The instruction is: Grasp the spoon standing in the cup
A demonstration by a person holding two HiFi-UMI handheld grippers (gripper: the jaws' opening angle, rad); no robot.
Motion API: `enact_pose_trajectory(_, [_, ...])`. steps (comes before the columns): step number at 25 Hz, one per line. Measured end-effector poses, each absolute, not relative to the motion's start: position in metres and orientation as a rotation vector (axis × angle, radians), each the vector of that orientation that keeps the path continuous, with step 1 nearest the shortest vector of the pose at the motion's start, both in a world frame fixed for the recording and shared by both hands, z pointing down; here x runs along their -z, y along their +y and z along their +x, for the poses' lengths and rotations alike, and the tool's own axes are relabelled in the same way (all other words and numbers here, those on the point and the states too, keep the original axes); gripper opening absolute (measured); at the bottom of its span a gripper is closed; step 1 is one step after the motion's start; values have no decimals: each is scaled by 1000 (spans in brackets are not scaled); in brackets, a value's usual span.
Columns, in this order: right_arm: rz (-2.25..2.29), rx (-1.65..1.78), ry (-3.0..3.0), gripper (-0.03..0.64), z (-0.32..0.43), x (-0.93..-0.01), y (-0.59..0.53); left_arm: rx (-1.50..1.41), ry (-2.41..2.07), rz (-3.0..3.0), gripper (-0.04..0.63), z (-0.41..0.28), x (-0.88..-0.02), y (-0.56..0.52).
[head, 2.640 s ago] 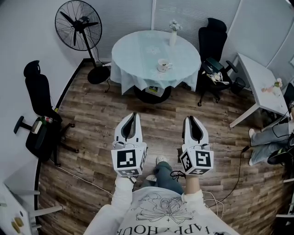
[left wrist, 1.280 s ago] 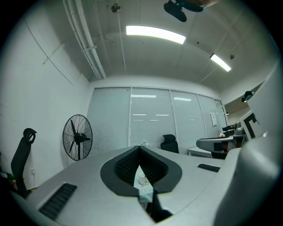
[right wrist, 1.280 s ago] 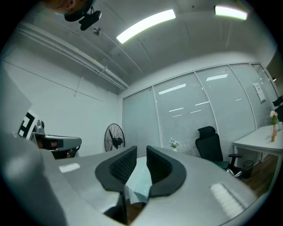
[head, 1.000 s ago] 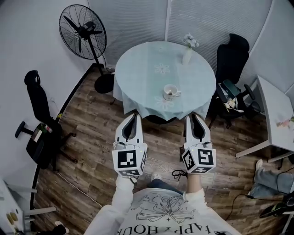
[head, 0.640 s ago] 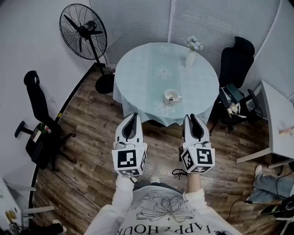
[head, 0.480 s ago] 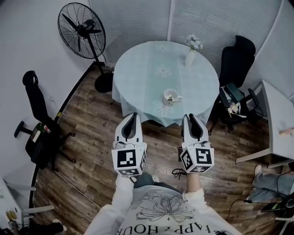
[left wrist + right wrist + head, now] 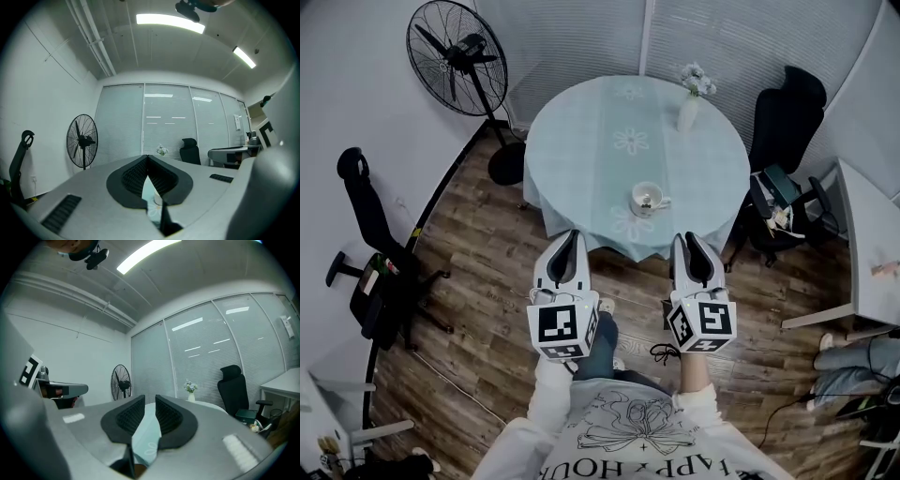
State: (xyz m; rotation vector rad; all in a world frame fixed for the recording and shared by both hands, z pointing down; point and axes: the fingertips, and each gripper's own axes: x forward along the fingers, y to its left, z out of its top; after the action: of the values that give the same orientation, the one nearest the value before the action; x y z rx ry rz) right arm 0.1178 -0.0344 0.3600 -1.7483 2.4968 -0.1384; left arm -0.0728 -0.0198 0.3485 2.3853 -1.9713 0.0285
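A white cup (image 7: pixel 645 199) with a spoon (image 7: pixel 648 196) standing in it sits on the round table (image 7: pixel 581 141), near its front edge. Both grippers hover side by side over the wooden floor, short of the table and pointing at it. My left gripper (image 7: pixel 572 235) is shut and empty; its tips meet in the left gripper view (image 7: pixel 147 158). My right gripper (image 7: pixel 687 237) holds nothing, and a narrow gap shows between its jaws in the right gripper view (image 7: pixel 150 401). The cup lies ahead, between the two.
A white vase with flowers (image 7: pixel 687 108) stands at the table's far side. A pedestal fan (image 7: pixel 455 56) is at the left. Black office chairs stand at the left (image 7: pixel 370 272) and right (image 7: pixel 783 122). A white desk (image 7: pixel 872 234) is at the right edge.
The table and cup have come much closer than in the earliest frame. Both grippers keep their place in the view, jaws unchanged. The person's leg has stepped forward.
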Motion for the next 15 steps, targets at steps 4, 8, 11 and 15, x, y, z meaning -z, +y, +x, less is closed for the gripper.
enact_pose_trajectory(4, [-1765,143,2495,80,116,-365,-58,-34,-1949,2395,6,-73,-354,-46])
enact_pose_trajectory(8, [-1784,154,2488,80,113,-370,-86,-45,-1912,2420,6,-70,-359,-77])
enact_pose_trajectory(11, [-1802,155,2477,81,112,-372,-110,-48,-1887,2438,6,-70,-360,-104])
enact_pose_trajectory(15, [-1843,173,2447,84,114,-376,-143,-56,-1847,2460,6,-69,-362,-142])
